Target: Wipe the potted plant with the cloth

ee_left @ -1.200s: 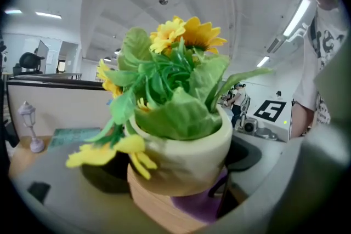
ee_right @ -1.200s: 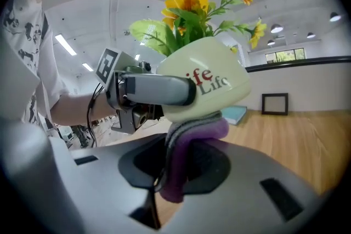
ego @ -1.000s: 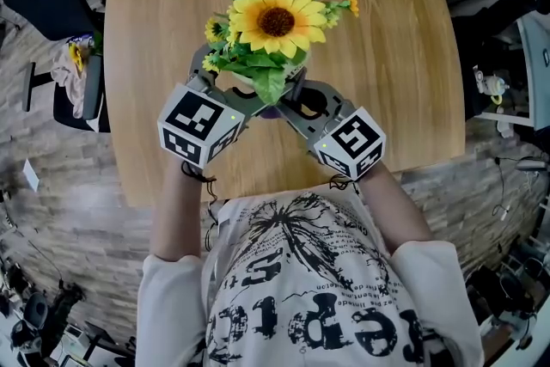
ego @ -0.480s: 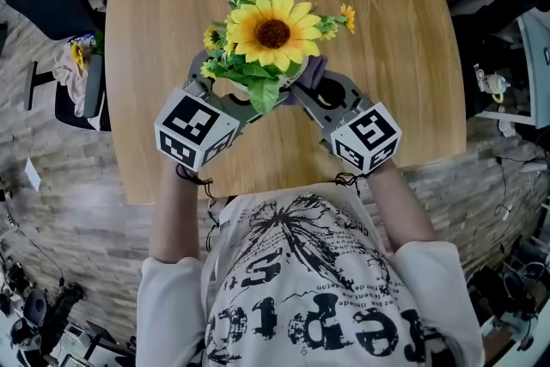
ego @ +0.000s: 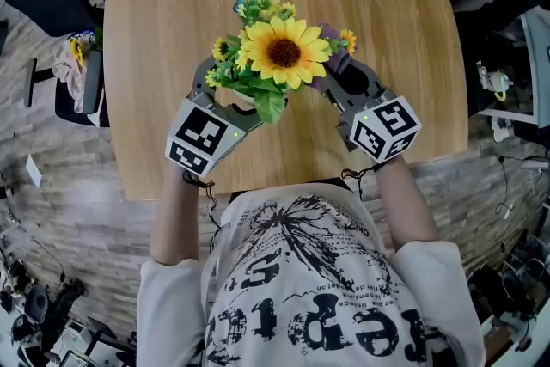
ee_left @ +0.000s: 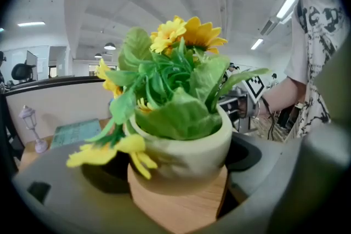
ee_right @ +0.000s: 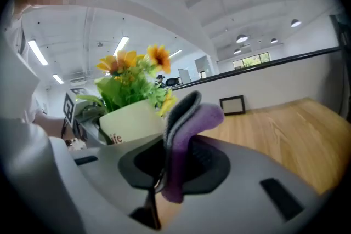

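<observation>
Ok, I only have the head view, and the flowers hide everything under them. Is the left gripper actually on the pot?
Observer: Yes. In the left gripper view the pot sits between the fingers of the left gripper, which look clamped on it.
Operator: What is the pot like lower down?
Observer: It has a pale upper body on a wooden base.
Operator: And the right gripper?
Observer: The right gripper pinches a purple and grey cloth, which stands upright beside the pot. I cannot tell whether the cloth touches it.
</observation>
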Demonstrator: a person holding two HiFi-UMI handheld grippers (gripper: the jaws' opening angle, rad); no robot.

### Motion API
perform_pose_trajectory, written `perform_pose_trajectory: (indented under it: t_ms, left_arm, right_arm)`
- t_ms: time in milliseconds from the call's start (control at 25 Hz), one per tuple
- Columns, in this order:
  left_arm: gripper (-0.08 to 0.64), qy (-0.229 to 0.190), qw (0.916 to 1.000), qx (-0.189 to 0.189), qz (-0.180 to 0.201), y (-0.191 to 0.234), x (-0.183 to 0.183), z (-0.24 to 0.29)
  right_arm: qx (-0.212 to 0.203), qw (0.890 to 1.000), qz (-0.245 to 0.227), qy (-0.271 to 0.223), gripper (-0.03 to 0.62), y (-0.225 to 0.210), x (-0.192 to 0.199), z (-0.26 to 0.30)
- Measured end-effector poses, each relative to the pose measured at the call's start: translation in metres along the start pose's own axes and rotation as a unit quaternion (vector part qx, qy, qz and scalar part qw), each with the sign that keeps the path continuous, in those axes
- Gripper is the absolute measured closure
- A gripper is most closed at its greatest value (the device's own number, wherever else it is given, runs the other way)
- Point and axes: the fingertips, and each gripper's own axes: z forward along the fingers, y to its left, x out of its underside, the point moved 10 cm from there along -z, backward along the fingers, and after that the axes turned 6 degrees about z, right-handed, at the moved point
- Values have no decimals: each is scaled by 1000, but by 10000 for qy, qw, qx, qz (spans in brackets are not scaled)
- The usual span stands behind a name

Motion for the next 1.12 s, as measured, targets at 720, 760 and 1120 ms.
perform_pose_trajectory:
  t_ms: [720, 760, 1120]
  left_arm:
    - [51, 394, 9971, 378, 524, -49, 72, 121]
    - [51, 443, 9965, 432, 556, -48, 77, 126]
    - [51, 760, 9896, 858, 869, -40, 98, 146]
  right_arm:
    - [1255, 9838, -1244, -310, 515, -93, -17, -51]
    - [1279, 9834, -1246, -312, 515, -96, -17, -48]
    - [1218, 9830, -1322, -366, 514, -99, -24, -22]
